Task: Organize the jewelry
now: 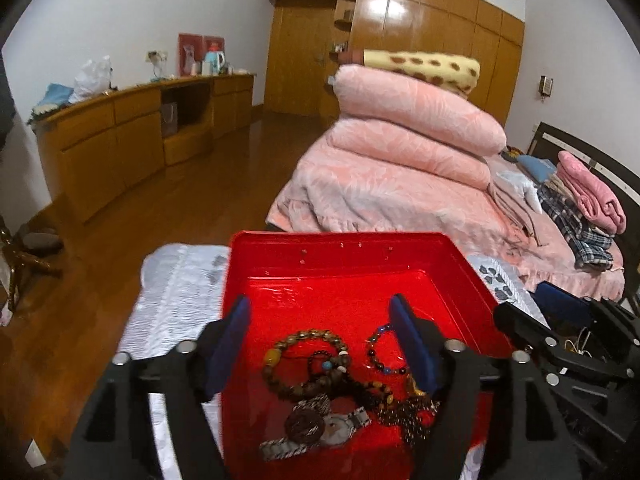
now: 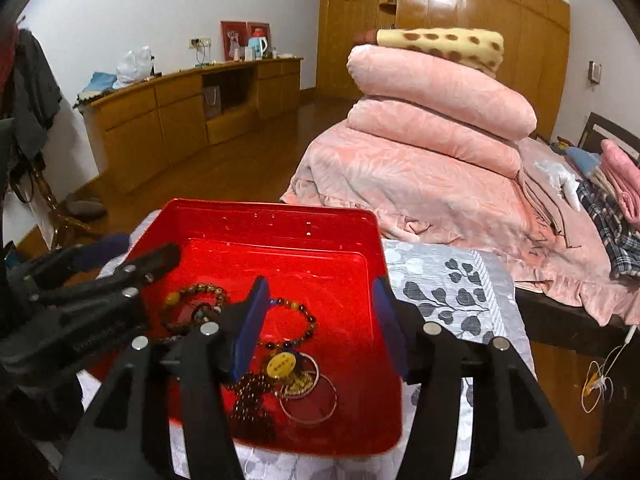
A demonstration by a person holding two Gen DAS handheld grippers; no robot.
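Observation:
A red tray (image 1: pixel 340 240) (image 2: pixel 272 206) sits on a cloth-covered table with jewelry heaped at its near end. In the left wrist view I see a brown bead bracelet (image 1: pixel 304 344), a silver watch (image 1: pixel 320 428), a dark bead bracelet (image 1: pixel 380 350) and a tangle of dark beads (image 1: pixel 404 404). My left gripper (image 1: pixel 320 300) hangs open above this heap, its pads touching nothing. The right wrist view shows a bead bracelet (image 2: pixel 298 320), a yellow tag (image 2: pixel 281 364) and thin metal bangles (image 2: pixel 310 400). Over the tray's right side my right gripper (image 2: pixel 320 282) is open and holds nothing.
The table wears a white cloth with grey leaves (image 2: pixel 448 280). Behind it is a bed stacked with pink quilts (image 2: pixel 420 140) and folded clothes (image 1: pixel 580 220). A wooden sideboard (image 1: pixel 120 140) lines the left wall. A thin cable (image 2: pixel 600 380) dangles at the right.

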